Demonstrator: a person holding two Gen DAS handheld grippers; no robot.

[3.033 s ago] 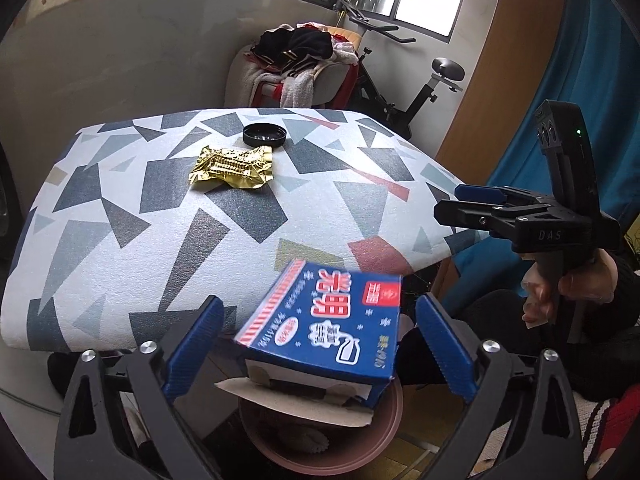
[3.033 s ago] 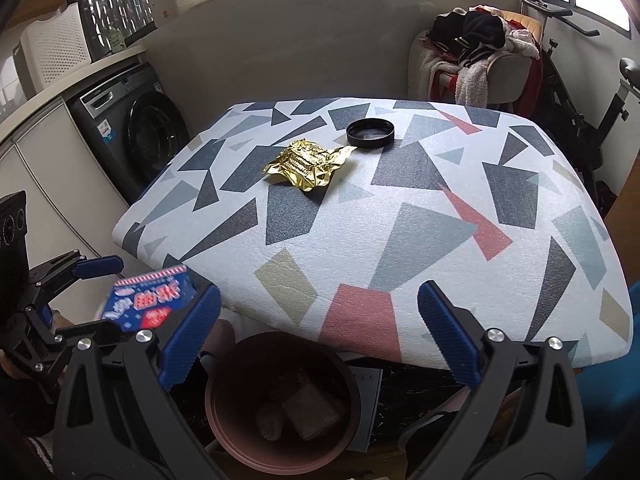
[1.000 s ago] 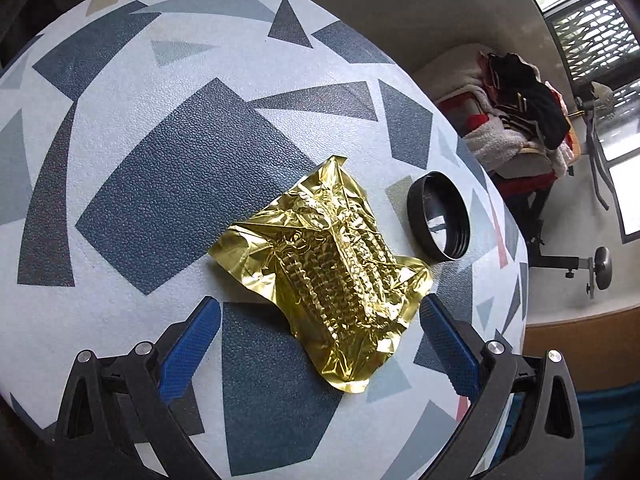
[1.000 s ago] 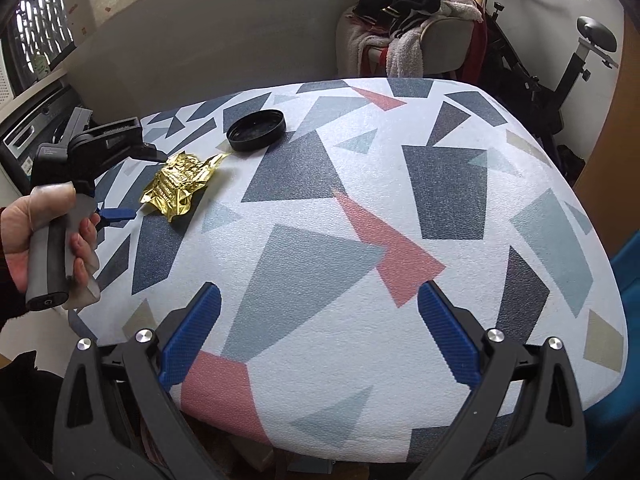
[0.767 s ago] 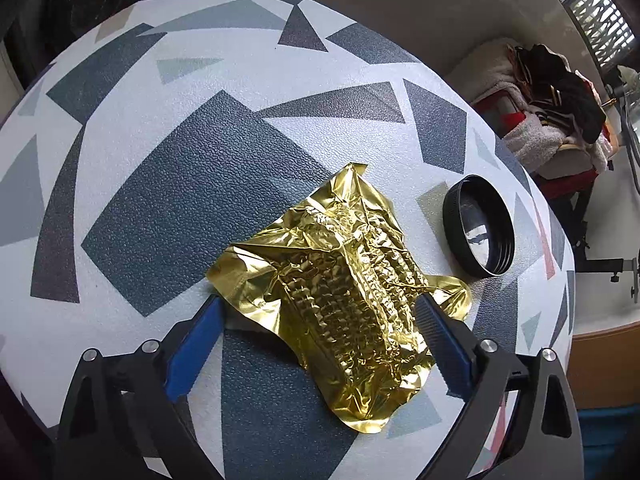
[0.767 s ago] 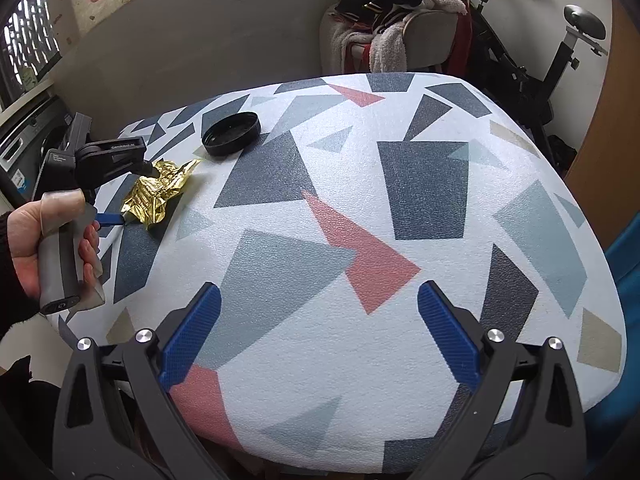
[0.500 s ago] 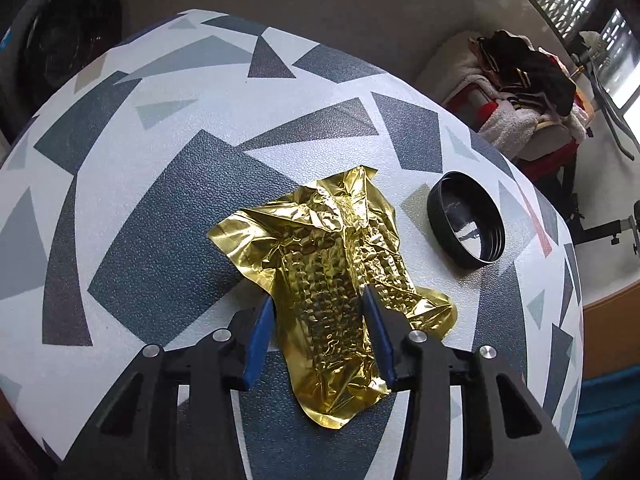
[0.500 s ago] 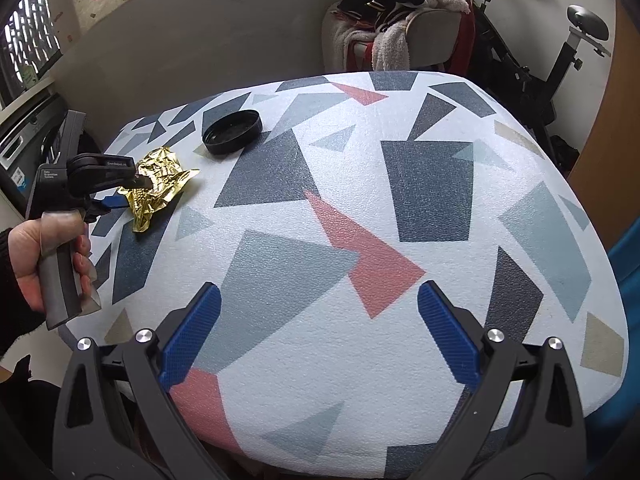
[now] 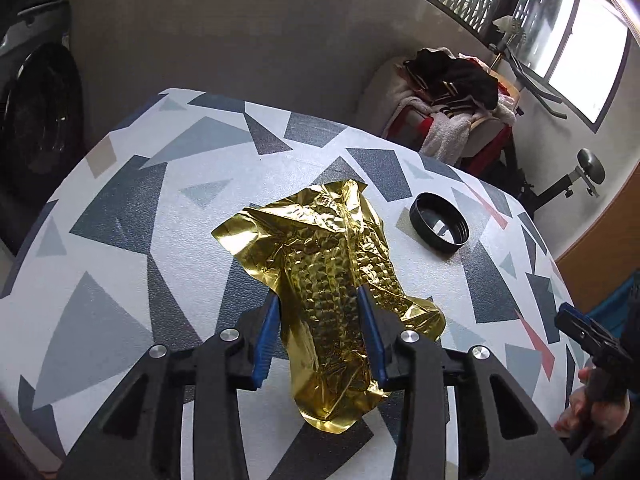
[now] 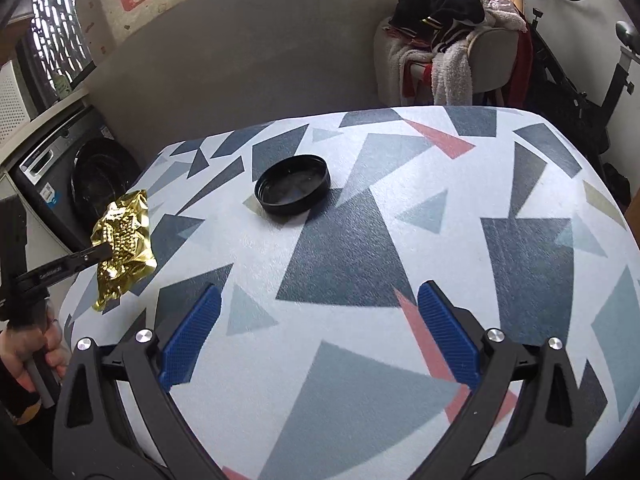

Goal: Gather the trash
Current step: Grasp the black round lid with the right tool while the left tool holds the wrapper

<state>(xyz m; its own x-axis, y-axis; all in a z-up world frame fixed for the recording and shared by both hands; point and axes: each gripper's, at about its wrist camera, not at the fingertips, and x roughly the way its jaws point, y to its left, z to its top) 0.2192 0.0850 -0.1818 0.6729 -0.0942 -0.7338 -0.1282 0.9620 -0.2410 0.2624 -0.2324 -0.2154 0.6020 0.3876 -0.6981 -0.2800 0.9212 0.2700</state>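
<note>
My left gripper [image 9: 320, 312] is shut on a crumpled gold foil wrapper [image 9: 332, 280] and holds it lifted above the patterned table [image 9: 120, 240]. The right wrist view shows the wrapper [image 10: 122, 248] hanging in the left gripper [image 10: 105, 253] over the table's left edge. A black round lid [image 9: 439, 224] lies open side up on the table, beyond and right of the wrapper; it also shows in the right wrist view [image 10: 293, 189]. My right gripper [image 10: 320, 340] is open and empty over the table's near side.
A washing machine [image 10: 80, 184] stands left of the table. A chair piled with clothes [image 10: 452, 40] and an exercise bike [image 10: 580, 80] stand behind it. A grey wall [image 9: 240, 40] runs along the far side.
My left gripper closed on the gold wrapper and lifted it off the table toward the left edge. My right gripper moved forward over the table, staying open.
</note>
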